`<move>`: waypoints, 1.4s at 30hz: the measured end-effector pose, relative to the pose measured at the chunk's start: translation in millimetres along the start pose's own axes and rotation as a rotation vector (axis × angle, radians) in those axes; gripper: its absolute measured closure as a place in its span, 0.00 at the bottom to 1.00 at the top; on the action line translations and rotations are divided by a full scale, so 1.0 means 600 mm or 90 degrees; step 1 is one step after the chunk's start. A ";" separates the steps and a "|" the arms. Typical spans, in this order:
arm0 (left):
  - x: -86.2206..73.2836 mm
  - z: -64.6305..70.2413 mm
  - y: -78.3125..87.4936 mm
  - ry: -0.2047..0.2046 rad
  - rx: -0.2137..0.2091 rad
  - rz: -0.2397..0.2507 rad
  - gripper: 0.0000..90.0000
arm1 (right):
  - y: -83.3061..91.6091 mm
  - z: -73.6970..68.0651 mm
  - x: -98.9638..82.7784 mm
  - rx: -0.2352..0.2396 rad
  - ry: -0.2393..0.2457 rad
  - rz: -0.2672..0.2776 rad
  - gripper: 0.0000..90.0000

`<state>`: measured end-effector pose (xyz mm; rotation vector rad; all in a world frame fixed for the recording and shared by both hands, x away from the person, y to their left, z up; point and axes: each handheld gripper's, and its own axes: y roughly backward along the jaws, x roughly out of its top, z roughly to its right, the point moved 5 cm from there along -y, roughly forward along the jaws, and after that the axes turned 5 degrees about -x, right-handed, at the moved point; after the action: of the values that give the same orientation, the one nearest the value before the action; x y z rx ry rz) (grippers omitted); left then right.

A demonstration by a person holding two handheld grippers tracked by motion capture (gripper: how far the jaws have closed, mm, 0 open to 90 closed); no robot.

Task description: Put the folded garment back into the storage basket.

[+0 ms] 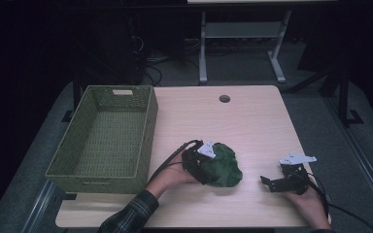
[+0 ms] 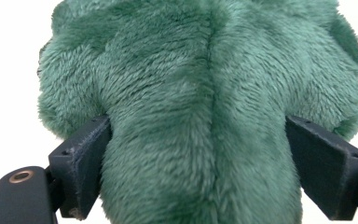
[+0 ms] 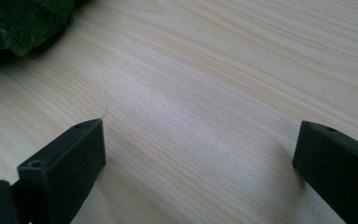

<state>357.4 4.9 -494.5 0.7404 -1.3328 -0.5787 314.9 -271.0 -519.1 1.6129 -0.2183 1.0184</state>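
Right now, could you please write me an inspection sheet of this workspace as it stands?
Surface: light wooden table with a round hole near its far edge.
Job's things: green plush on the table; empty woven basket at the table's left.
Clutter: nothing seen.
Grippers: left claw has its jaws on both sides of the plush, pressing into the fur; right claw is open over bare wood, right of the plush.
Cables: one cable trails from the left claw, another from the right.
Surroundings: dark room, grey floor, white table legs behind.
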 end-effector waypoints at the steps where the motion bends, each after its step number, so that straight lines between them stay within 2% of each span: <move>1: -0.003 -0.001 -0.002 0.001 0.000 -0.005 0.14 | 0.000 0.000 0.000 0.000 -0.001 0.000 0.02; 3: -0.006 -0.001 -0.007 0.008 0.003 -0.006 0.14 | 0.000 0.000 0.000 0.000 0.000 0.000 0.02; 5: -0.008 -0.001 -0.009 0.003 0.000 -0.017 0.14 | 0.000 0.000 0.000 0.000 -0.001 -0.001 0.02; 13: -0.009 -0.001 -0.014 0.005 0.000 -0.027 0.14 | -0.001 0.000 0.000 0.000 -0.002 -0.001 0.02; 16: -0.007 -0.001 -0.014 0.003 0.000 -0.042 0.16 | -0.001 0.000 0.001 0.000 -0.002 -0.001 0.02; 20: -0.003 -0.001 -0.010 0.013 0.000 -0.059 0.27 | -0.001 0.000 0.001 0.000 -0.002 -0.001 0.02; 24: 0.000 0.000 -0.005 0.013 -0.007 -0.075 0.43 | -0.001 0.000 0.001 -0.001 -0.003 -0.001 0.02; 29: -0.002 -0.003 0.001 0.011 -0.023 -0.071 0.64 | -0.001 0.000 0.001 -0.001 -0.003 -0.001 0.02; 31: -0.003 -0.004 0.002 0.023 -0.031 -0.064 0.70 | -0.001 0.000 0.001 -0.001 -0.003 -0.001 0.02; 38: -0.003 -0.004 0.005 0.032 -0.038 -0.065 0.74 | -0.001 0.000 0.001 -0.001 -0.003 -0.001 0.02; 42: -0.001 -0.005 0.007 0.048 -0.040 -0.062 0.75 | -0.001 0.000 0.001 -0.001 -0.003 -0.001 0.02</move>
<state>359.9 8.7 -491.8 0.7714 -1.2083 -0.6613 315.3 -270.7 -519.1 1.6140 -0.2208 1.0142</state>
